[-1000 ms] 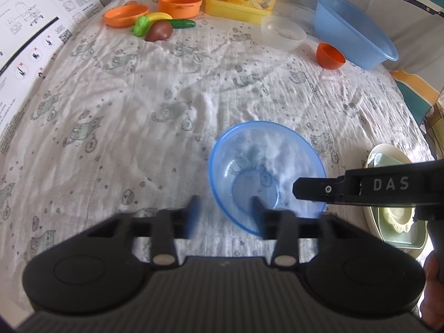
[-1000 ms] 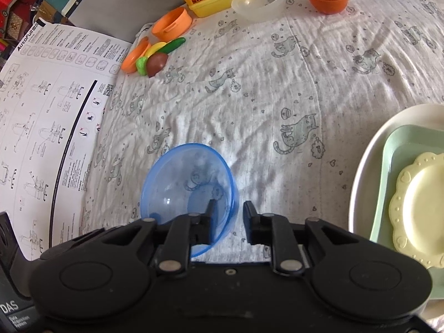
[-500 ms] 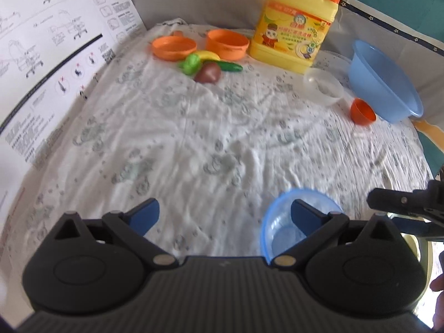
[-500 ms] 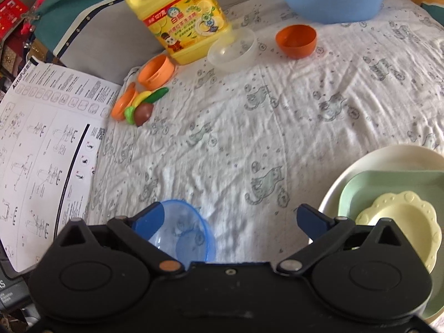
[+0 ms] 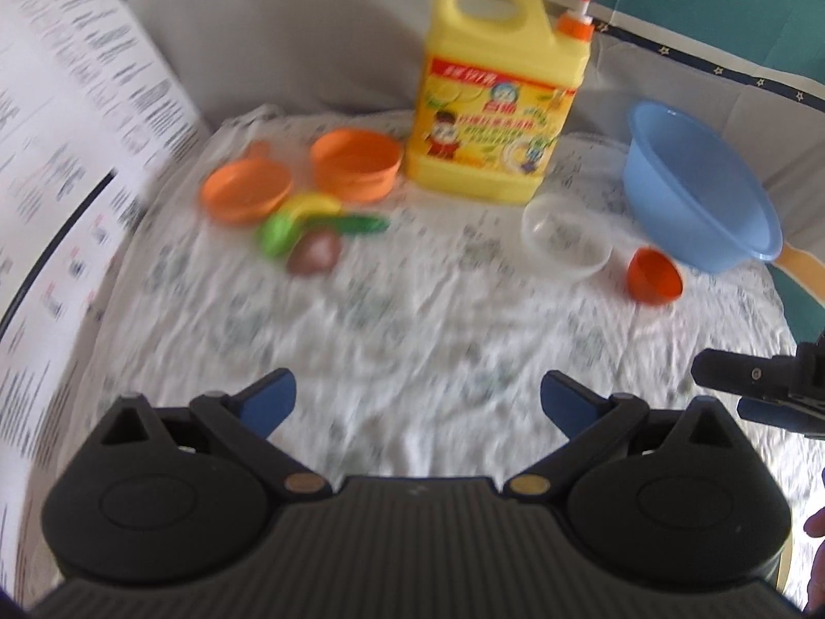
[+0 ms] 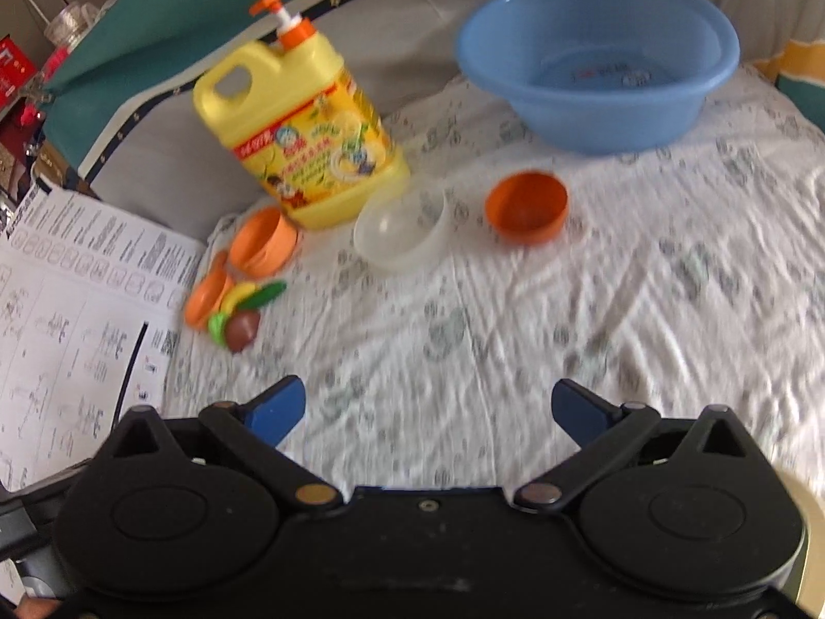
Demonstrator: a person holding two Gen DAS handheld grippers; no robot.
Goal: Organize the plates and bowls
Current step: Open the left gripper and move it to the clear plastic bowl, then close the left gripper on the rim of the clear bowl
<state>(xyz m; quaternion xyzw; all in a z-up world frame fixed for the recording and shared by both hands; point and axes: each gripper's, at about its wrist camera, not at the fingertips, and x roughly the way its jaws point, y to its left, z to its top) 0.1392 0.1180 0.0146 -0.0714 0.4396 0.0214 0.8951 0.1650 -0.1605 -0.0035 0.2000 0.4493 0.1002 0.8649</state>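
We see both tools spread wide with nothing between their blue-padded fingers. In the left wrist view the left tool sits at the bottom centre of the frame over the cat-printed sheet, and the tip of the right tool shows at the right edge. In the right wrist view the right tool likewise fills the bottom of the frame, its jaws far apart above bare cloth.

The bowls lie toward the top of both pictures. The clear plastic bowl rests just in front of the yellow detergent jug, close to it, and the small orange bowl stands to its right, apart from it. The big blue basin occupies the upper right, beyond the orange bowl. At left centre, an orange cup-like dish leans beside the jug, with a flat orange plate below it and a cluster of toy vegetables touching that plate; both views are blurred, so we cannot tell the exact pieces.

A printed instruction sheet covers the left edge of the frame. At the lower right corner of the right wrist view we glimpse a pale rim, too little showing for us to name it.
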